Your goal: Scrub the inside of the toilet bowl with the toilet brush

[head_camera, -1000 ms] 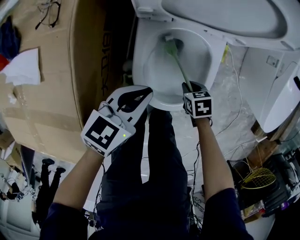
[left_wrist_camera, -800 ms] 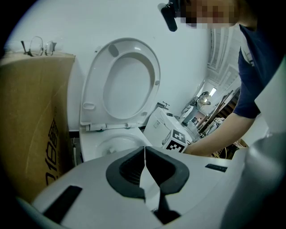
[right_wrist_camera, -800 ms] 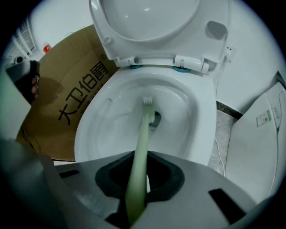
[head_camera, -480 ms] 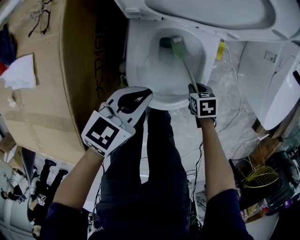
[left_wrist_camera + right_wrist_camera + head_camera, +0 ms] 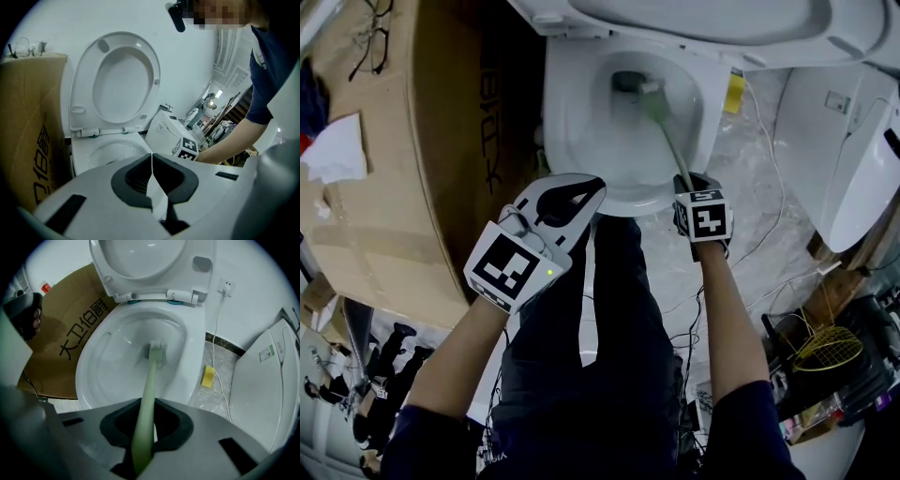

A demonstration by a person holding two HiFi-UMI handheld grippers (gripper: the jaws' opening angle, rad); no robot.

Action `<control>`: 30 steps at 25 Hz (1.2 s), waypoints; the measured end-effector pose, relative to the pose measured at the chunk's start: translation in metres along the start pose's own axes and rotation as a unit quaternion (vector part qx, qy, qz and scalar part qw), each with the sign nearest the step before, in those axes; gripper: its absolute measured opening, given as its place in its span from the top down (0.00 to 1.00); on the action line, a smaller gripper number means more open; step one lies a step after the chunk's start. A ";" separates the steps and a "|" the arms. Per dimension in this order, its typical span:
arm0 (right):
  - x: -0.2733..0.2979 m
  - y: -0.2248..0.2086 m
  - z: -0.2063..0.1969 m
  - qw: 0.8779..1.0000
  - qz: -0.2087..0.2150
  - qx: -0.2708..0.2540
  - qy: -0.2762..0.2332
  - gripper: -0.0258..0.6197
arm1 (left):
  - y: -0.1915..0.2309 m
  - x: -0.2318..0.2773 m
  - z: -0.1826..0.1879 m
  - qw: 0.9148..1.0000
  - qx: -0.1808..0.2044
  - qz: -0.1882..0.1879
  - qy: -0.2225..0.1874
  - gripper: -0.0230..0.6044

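The right gripper [image 5: 684,180] clenches the green toilet brush [image 5: 656,105], its head inside the toilet bowl [image 5: 561,122] at upper centre. The left gripper [image 5: 574,192], jaws together and empty, hovers by the rim.

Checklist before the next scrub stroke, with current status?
1. Grip: ok. The right gripper is shut on the toilet brush handle.
2. Brush head inside the toilet bowl: ok, low in the bowl near the drain.
3. Seat raised: ok.
4. Left gripper out of the way: ok. It is shut and empty, held in front of the bowl and apart from the brush.
5. Bristles pressed on the porcelain: cannot tell.
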State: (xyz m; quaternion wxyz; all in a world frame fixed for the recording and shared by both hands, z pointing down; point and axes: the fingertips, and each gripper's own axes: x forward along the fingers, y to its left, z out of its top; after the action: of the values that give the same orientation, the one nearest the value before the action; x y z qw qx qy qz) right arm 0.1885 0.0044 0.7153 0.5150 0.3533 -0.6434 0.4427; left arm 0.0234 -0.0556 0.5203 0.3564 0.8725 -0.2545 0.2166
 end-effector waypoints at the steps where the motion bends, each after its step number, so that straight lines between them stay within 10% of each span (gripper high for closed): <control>1: 0.000 0.002 -0.002 1.000 0.000 -0.004 0.006 0.87 | 0.000 -0.001 0.000 1.000 0.000 0.000 -0.001 0.91; 30: 0.014 0.081 -0.025 0.997 0.040 -0.013 0.064 0.87 | 0.027 -0.038 -0.003 0.999 -0.020 0.010 -0.027 0.91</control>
State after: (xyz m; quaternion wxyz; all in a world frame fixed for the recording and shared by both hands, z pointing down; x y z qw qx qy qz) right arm 0.1206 0.0566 0.7147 0.5410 0.2917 -0.6286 0.4765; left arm -0.0223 -0.0592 0.5146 0.3644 0.8684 -0.2768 0.1912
